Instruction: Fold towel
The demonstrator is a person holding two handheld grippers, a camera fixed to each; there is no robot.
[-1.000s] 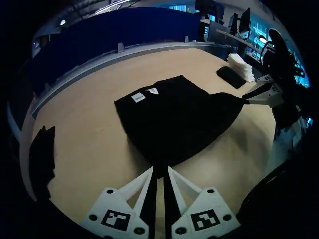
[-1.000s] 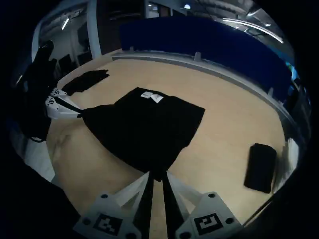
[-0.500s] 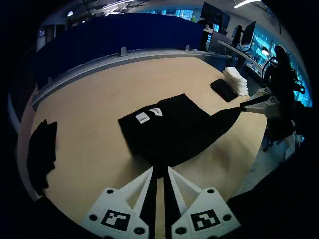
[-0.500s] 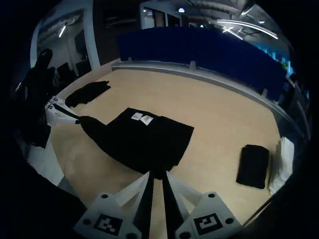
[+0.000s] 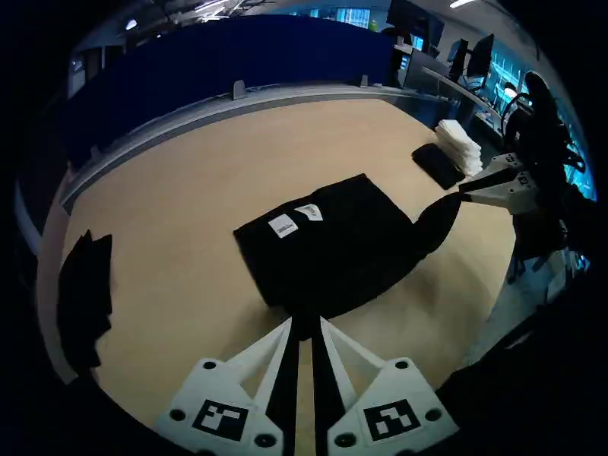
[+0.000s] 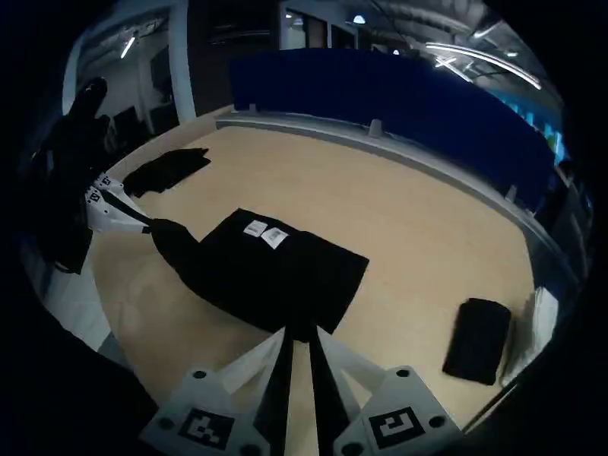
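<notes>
**Pale wooden desk, black towel pinched at two corners**

Pale wood runs in a broad curve under a blue partition point(image 5: 228, 53), and the black towel point(image 5: 334, 243) lies near the middle of this desk point(image 5: 175, 190), well apart from the other cloths at its edges. Most of the towel rests flat, with two white labels point(image 5: 283, 225) on its far part.

The left gripper point(image 5: 304, 323) has its fingers point(image 5: 287, 357) together on the near edge of the cloth, which rises to meet the tips. The right gripper point(image 6: 300, 328) holds the neighbouring corner the same way. Seen from the left gripper view, that corner is drawn out into a narrow, bunched tail. Dark cloth against dark pads makes the pinch hard to read, but both pairs seem clamped on fabric.

Holding two corners of one edge probably serves to lift that edge evenly and carry it over toward the labelled side.
</notes>
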